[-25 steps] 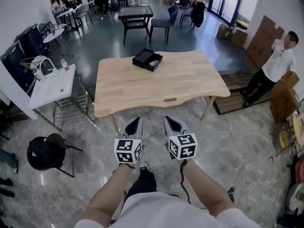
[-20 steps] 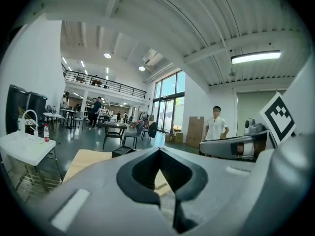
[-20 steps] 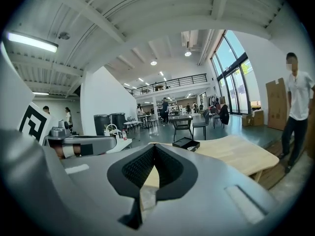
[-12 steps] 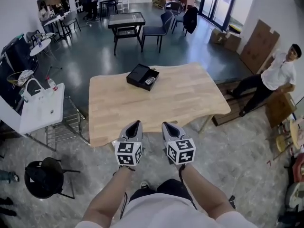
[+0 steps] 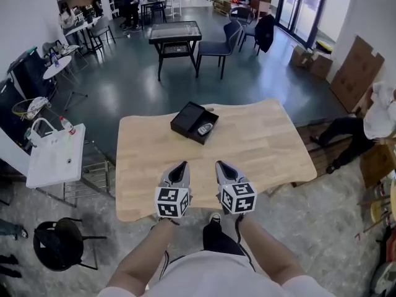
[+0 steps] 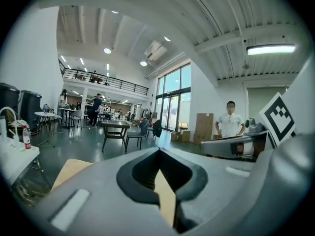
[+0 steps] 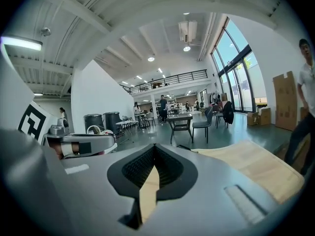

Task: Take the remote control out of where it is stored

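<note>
Since half a second ago the bench (image 5: pixel 266 147) has drawn closer, so both grippers now hover over its near edge rather than just short of it, and the person at the right (image 5: pixel 378 117) has slid partly out of the head view.

Both bare forearms reach straight forward, side by side, with the marker cubes facing up. The left gripper (image 5: pixel 180 166) and the right gripper (image 5: pixel 223 164) are level with each other and point across the bench. Each has its jaws closed tip to tip with nothing between them; only bench wood shows through the hole behind the tips.

The remote control (image 5: pixel 204 129) lies inside an open black box (image 5: pixel 186 117), ahead of the grippers and roughly between their lines, well apart from both. Bare wood lies between the grippers and the box.

Left of the left gripper stands a white side table (image 5: pixel 54 159) with a bottle (image 5: pixel 68 126), and nearer the person a black stool (image 5: pixel 57 243). Beyond the box are a dark table (image 5: pixel 175 32) and a chair (image 5: pixel 216 41).
</note>
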{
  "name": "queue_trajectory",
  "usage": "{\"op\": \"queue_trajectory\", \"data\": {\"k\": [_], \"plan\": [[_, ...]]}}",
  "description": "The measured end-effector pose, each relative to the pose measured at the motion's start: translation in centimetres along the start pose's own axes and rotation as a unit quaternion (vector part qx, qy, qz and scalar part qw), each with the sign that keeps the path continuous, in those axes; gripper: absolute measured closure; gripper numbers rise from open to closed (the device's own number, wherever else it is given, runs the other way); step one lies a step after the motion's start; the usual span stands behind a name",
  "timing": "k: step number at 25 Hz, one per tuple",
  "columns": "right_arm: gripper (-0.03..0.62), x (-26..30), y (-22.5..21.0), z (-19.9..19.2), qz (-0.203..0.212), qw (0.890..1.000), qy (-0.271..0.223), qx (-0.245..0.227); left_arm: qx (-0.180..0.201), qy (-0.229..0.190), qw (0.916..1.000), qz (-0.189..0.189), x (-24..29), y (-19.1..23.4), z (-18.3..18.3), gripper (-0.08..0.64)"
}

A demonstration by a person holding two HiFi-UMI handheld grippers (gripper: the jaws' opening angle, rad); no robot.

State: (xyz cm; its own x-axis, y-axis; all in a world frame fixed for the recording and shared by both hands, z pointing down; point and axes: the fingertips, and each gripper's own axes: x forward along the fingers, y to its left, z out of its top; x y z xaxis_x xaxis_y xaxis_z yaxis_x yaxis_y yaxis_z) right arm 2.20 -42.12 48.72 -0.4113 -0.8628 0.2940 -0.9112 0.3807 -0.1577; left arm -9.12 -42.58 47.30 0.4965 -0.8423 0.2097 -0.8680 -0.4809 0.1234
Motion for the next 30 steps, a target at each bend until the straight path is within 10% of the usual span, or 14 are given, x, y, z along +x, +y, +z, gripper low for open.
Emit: {"op": "queue_trajectory", "data": {"k": [21, 25, 30], "plan": [[0.566, 25.1, -16.4, 2.7, 0.006, 0.995, 0.077, 0.063, 0.003, 0.117, 0.9931, 0.011, 29.2, 9.8, -1.5, 0.560], [0.566, 28.1, -18.4, 1.5, -0.015, 0.993, 0.089, 0.080, 0.060, 0.208, 0.9759, -0.021, 34.4, 11.8, -6.5, 0.558], [0.566, 32.1, -20.9, -1.2, -0.040, 0.989, 0.110, 0.092, 0.138, 0.318, 0.9350, -0.074, 41.4, 14.0, -13.8, 0.556]]}}
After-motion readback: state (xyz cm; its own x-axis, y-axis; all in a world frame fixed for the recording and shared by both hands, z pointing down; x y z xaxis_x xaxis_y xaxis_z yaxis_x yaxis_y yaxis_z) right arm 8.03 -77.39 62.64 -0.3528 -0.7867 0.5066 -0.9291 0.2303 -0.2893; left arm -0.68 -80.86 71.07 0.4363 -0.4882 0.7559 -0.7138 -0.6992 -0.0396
